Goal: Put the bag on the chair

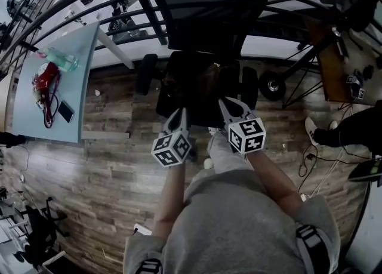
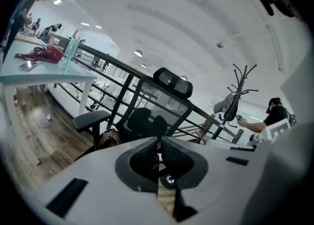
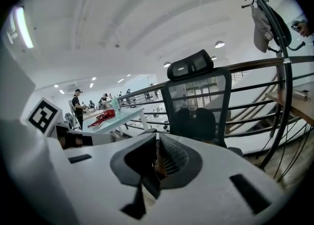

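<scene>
Left gripper (image 1: 181, 113) and right gripper (image 1: 230, 104) both closed, nothing clearly pinched | dark bag (image 1: 197, 85) apparently lay on the chair (image 1: 203, 4) seat, at my tips | risk: a snagged strap would drag it off if I pulled back.

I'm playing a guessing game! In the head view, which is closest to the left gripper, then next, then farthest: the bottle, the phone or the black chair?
Starting from the left gripper:
1. The black chair, right in front of it.
2. The phone, away to its left on the table.
3. The bottle, also left, farther back on the table.
</scene>
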`<state>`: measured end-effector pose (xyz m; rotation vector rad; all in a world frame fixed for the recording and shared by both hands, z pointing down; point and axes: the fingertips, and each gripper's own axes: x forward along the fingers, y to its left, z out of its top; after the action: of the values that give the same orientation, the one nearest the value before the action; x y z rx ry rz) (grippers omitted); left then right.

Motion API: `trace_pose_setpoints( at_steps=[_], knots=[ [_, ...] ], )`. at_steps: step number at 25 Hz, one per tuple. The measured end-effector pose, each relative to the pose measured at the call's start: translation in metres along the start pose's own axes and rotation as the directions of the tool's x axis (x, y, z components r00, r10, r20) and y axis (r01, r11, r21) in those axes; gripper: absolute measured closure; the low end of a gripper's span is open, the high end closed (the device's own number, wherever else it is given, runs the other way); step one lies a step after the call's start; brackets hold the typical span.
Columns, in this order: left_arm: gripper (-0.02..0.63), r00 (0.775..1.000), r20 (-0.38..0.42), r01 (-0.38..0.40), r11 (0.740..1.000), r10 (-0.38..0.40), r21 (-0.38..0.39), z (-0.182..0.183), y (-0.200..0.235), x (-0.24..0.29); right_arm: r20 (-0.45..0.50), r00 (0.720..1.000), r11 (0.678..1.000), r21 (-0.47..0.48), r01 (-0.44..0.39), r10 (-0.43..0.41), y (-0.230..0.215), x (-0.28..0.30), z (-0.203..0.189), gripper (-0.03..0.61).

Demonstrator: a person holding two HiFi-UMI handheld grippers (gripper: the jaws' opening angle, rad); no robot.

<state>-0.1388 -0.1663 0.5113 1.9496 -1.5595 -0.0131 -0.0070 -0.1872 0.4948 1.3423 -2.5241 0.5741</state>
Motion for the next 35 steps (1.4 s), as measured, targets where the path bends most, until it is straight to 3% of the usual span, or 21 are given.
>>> trace_pose_setpoints(
  at_steps=[9, 35],
  knots=[
    [0.598, 0.997, -0.044, 0.061, 0.997, -0.059, 0.057, -0.004, -0.027, -0.041, 0.046, 0.999, 1.000, -0.016, -0.016, 0.017, 0.024, -0.045, 0.012, 0.569],
    [0.598, 0.992, -0.016, 0.128, 0.991, -0.127, 0.034, -0.003, -0.051, -0.073, 0.078, 0.994, 0.997, -0.015, -0.074, 0.075, 0.049, -0.084, 0.019, 0.575]
  ],
)
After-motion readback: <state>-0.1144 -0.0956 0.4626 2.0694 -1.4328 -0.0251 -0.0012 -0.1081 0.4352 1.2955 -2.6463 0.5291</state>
